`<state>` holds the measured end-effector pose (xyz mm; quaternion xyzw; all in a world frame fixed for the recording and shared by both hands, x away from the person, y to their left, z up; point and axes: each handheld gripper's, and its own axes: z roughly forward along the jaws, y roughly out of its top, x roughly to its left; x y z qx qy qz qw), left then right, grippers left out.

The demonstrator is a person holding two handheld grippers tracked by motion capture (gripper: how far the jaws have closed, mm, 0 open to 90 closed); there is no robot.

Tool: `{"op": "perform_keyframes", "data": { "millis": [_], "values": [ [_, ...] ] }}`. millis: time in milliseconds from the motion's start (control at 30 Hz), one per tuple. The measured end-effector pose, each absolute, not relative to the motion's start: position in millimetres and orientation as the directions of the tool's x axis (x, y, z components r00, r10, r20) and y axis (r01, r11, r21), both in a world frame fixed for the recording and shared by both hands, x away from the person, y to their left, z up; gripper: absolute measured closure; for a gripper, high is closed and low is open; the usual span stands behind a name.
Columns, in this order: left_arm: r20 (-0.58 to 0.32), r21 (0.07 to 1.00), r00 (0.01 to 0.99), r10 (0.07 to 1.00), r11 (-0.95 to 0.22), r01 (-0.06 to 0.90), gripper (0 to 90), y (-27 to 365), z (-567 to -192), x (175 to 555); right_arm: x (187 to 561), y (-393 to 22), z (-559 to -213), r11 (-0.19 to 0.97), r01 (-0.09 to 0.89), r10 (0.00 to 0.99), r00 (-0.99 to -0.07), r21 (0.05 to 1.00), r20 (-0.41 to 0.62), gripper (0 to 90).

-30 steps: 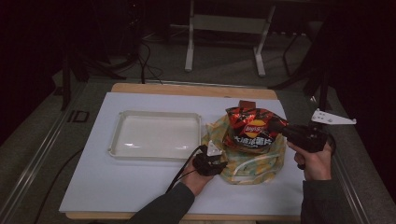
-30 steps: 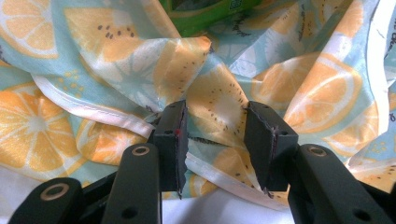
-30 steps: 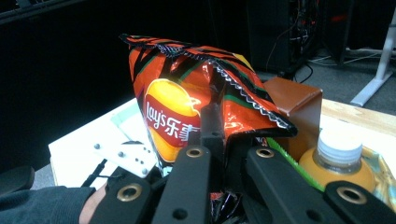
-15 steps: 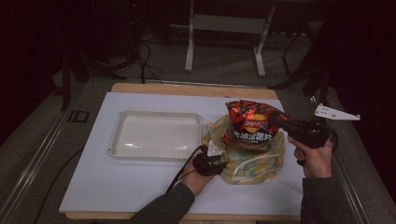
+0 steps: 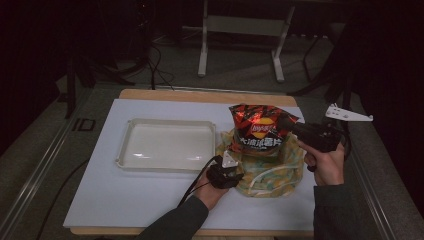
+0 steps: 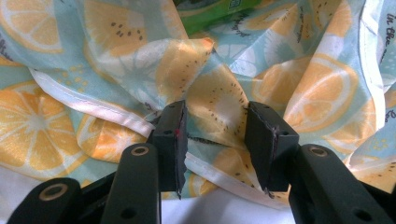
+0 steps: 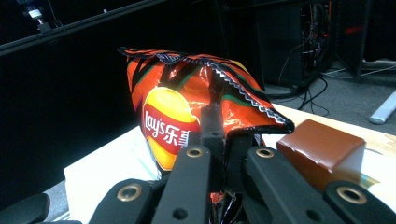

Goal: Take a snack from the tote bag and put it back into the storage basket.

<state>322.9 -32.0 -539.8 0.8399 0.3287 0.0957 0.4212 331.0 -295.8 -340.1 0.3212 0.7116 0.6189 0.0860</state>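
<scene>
A red Lay's chip bag (image 5: pixel 257 131) (image 7: pixel 177 116) stands upright, lifted partly out of a lemon-print fabric bag (image 5: pixel 270 172) at the right of the white board. My right gripper (image 5: pixel 294 128) (image 7: pixel 222 140) is shut on the chip bag's right edge, coming in from the right. My left gripper (image 5: pixel 226 172) (image 6: pixel 215 137) rests at the fabric bag's near left rim, where its jaws pinch a bunched fold of the printed cloth (image 6: pixel 219 100). Something green (image 6: pixel 210 9) shows inside the bag beyond that fold.
A shallow clear tray (image 5: pixel 170 121) lies left of the fabric bag on the white board (image 5: pixel 125 200). A brown block (image 7: pixel 322 151) sits just behind the chip bag. A metal stand (image 5: pixel 240 25) and cables are on the floor beyond the table.
My right gripper has risen a little with the chip bag, which now stands higher out of the fabric bag. My left gripper has kept still on the cloth.
</scene>
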Motion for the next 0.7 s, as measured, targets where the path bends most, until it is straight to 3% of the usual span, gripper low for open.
{"op": "perform_keyframes", "data": {
  "millis": [700],
  "values": [
    [-0.115, 0.771, 0.769, 0.629, -0.431, 0.469, 58.0, -32, -540, 323, 348, -259, -331, 0.032, 0.351, 0.537, -0.796, 0.936, 0.280, 90.0]
  ]
}}
